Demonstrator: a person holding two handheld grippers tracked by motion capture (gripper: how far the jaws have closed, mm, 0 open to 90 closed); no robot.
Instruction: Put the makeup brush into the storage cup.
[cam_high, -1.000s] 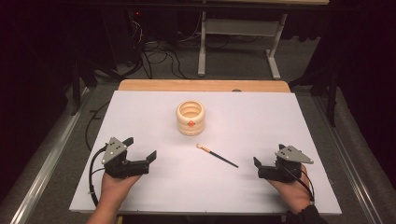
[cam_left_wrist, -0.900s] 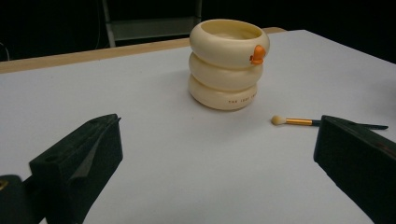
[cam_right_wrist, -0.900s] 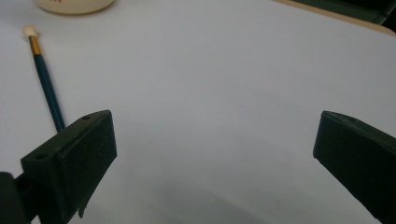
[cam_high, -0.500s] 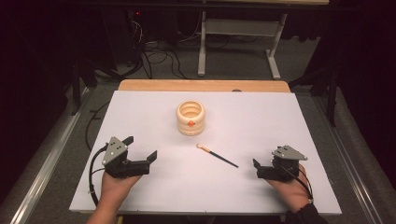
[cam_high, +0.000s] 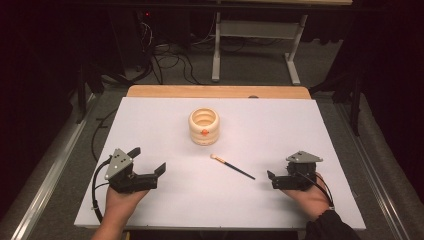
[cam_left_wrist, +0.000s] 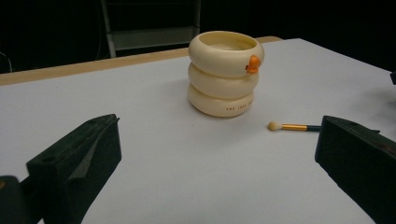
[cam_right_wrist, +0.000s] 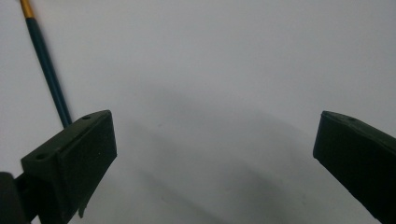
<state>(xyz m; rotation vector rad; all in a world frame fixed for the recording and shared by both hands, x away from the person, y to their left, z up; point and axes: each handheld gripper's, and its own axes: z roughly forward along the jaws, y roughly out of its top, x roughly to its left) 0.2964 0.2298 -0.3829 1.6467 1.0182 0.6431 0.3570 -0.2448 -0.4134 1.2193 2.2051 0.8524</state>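
Right tool (cam_high: 271, 179) edged left toward brush (cam_high: 233, 167) | jaws apart | left tool (cam_high: 148, 161) unmoved

A brush (cam_high: 233, 166) lies on the tabletop (cam_high: 150, 120) between both grippers (cam_high: 151, 164) (cam_high: 270, 178), before a cup (cam_high: 204, 127).

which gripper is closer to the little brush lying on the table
Right. The right gripper sits just past the dark handle end of the brush, open and not touching it. The left gripper, also open, is farther off on the bristle-tip side.
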